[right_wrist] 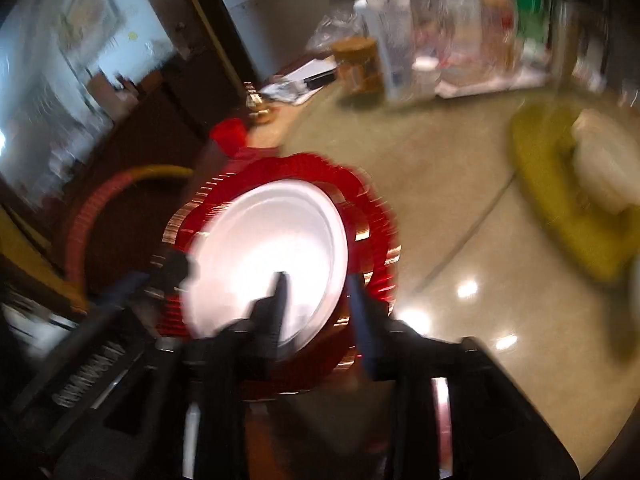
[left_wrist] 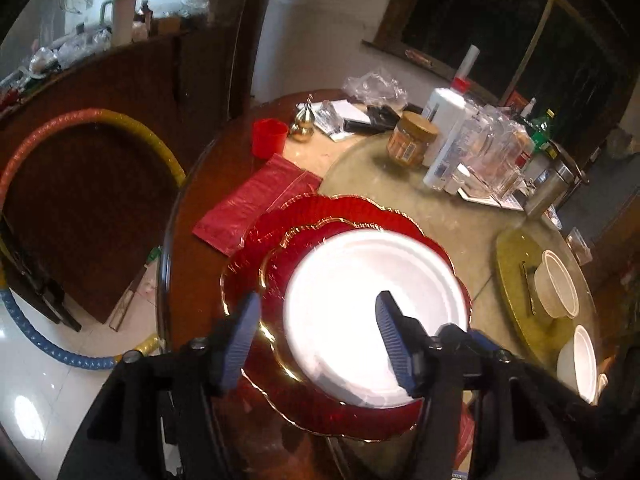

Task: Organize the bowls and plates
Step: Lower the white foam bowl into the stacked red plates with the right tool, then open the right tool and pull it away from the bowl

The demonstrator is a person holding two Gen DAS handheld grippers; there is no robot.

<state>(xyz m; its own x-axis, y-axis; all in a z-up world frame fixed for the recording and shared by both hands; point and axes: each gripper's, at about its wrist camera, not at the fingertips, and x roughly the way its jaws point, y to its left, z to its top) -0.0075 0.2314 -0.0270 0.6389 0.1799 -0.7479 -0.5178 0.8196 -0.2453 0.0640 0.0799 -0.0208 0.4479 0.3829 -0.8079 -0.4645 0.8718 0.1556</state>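
The whole right wrist view is smeared: the bottles and jars (right_wrist: 404, 40) at the top blur together, and the white bowl (right_wrist: 604, 164) at right is shapeless. In the left wrist view, a second white bowl (left_wrist: 582, 364) is cut off at lower right, and bottle labels (left_wrist: 448, 152) are unreadable.

Counted: two red plates (left_wrist: 256, 240), stacked; one white plate (left_wrist: 360, 280); two white bowls (left_wrist: 556, 284); one gold plate (left_wrist: 516, 256); one red cup (left_wrist: 269, 136); one jar (left_wrist: 412, 136).

Dim room, glare on white plate (left_wrist: 372, 312); right view motion-blurred.
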